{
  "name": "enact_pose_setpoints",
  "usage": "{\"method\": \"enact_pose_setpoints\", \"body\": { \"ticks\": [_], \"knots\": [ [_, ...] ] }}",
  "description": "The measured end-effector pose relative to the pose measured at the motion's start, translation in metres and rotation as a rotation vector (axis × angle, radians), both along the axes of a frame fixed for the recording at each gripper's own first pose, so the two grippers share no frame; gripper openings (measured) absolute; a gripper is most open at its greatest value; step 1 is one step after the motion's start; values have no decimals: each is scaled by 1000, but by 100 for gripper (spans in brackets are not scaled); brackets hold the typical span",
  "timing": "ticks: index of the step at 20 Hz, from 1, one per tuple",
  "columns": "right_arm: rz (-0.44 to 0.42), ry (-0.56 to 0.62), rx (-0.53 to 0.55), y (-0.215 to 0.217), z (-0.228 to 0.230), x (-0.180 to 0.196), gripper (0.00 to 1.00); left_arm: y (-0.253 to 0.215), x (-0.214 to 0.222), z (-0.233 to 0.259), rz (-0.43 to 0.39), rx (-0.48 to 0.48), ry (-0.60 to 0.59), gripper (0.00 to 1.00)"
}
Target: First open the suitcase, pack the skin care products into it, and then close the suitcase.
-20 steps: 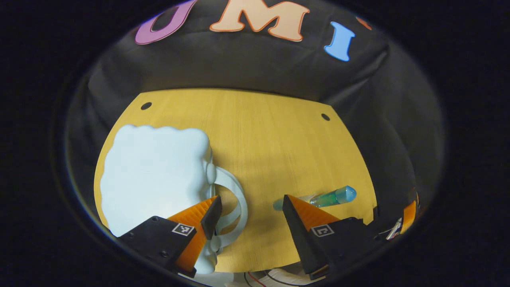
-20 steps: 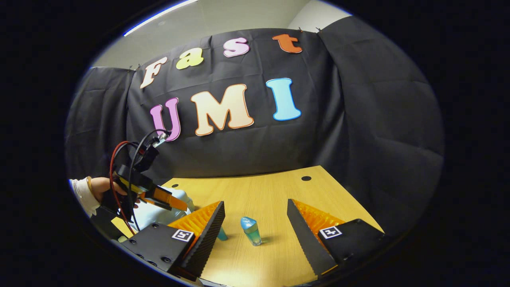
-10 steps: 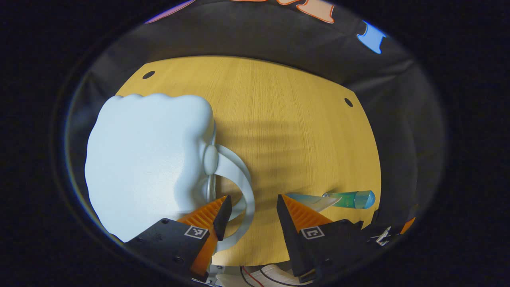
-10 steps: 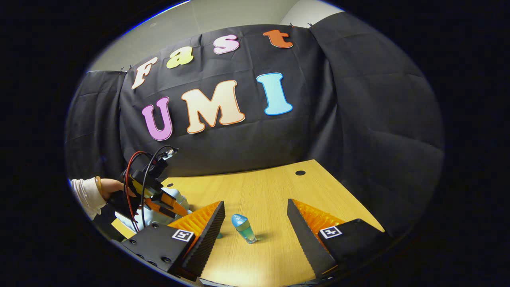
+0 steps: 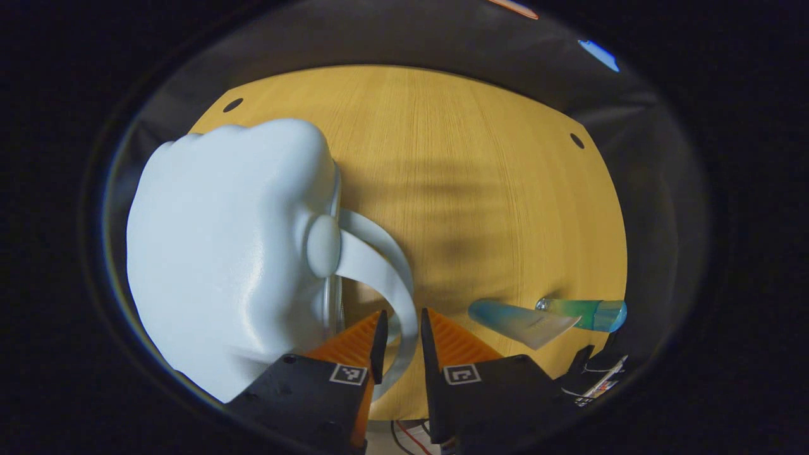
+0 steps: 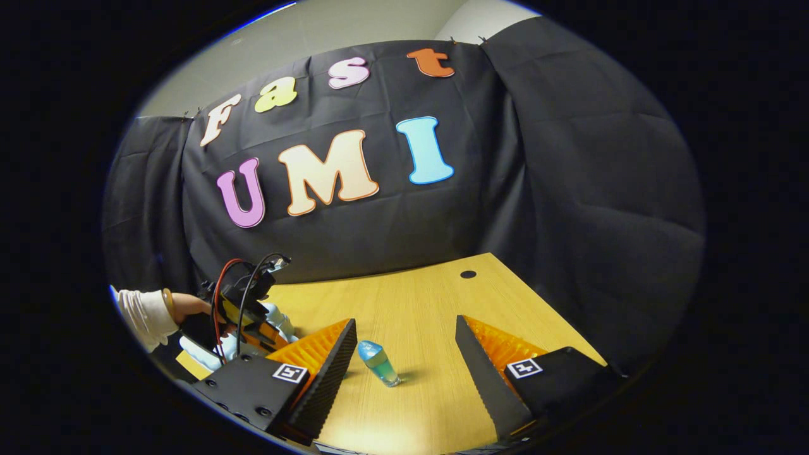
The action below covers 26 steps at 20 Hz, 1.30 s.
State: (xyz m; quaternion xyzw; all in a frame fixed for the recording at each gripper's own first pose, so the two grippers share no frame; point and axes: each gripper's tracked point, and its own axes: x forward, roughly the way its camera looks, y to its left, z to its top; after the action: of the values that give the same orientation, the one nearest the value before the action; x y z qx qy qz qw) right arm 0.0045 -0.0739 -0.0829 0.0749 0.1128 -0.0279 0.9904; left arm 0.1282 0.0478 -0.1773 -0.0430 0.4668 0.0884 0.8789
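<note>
Left gripper view, L to R: 1 pale blue suitcase, closed, sat on the left part of the wooden table, its curved handle arching off the right side. Left gripper was nearly pressed together w/ the handle strap between the fingers; looked pinched on it, contact on both sides hard to confirm. Right of that, 2 skin care items lay near the table's front edge: a flat tube and a blue-green bottle, tips touching or overlapping. Right gripper view: person's hand w/ white sleeve held the left gripper at the suitcase; right gripper was spread wide above the table, nothing between the fingers, bottle just ahead.
</note>
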Motion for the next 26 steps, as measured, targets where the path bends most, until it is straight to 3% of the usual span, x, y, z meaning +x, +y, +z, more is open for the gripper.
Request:
{"method": "enact_pose_setpoints", "body": {
  "ticks": [1,6,7,9,15,25,26],
  "knots": [
    [-5,3,6,-2,-1,0,98,-1,0,-3,2,-7,6,24],
    [-15,21,-8,-10,-7,-1,95,-4,1,-15,14,-32,29,16],
    [-15,26,-13,-11,-7,-2,98,-4,1,-14,5,-26,27,9],
    [-17,31,-15,-14,-10,-2,98,-7,2,-12,-14,-21,21,5],
    [-13,37,-15,-12,-12,2,95,-17,1,4,-46,-19,-4,4],
    [41,38,-12,16,-16,9,98,-27,-17,71,-51,-188,-119,6],
    [46,36,-8,20,-16,9,98,-26,-20,80,-54,-198,-135,3]
  ]
}}
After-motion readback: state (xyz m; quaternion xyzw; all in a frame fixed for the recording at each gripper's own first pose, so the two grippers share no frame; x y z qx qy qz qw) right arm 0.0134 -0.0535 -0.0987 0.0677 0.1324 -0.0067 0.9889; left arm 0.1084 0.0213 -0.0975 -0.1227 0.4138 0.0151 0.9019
